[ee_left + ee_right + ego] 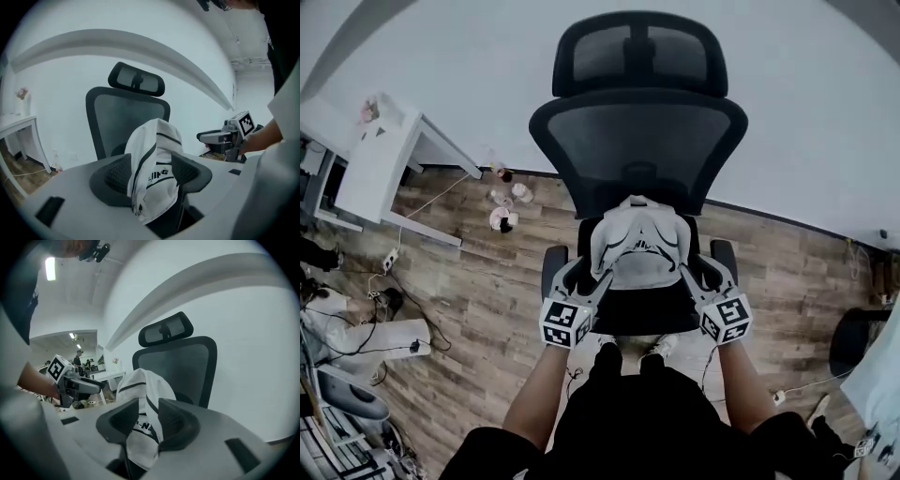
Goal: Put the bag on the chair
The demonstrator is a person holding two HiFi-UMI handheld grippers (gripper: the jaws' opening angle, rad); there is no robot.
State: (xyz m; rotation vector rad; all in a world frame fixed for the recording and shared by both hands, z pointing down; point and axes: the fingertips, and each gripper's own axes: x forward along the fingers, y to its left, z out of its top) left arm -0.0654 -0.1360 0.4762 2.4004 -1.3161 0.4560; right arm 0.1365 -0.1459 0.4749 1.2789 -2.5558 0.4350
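Observation:
A white bag with black stripes (pixel 637 239) stands on the seat of a black mesh office chair (pixel 637 141) and leans against its backrest. My left gripper (pixel 586 274) is at the bag's lower left, my right gripper (pixel 705 272) at its lower right. In the left gripper view the jaws stand wide apart with the bag (pixel 154 140) between them, loosely filling the gap. In the right gripper view the jaws stand narrow and the pads pinch a fold of the bag (pixel 140 385). Each gripper also shows in the other's view: the right gripper (pixel 225 138) and the left gripper (pixel 77 385).
A white desk (pixel 384 159) stands at the left by the wall. Small objects (pixel 502 211) and cables lie on the wooden floor left of the chair. A dark round base (pixel 853 342) is at the right. The person's legs are just in front of the seat.

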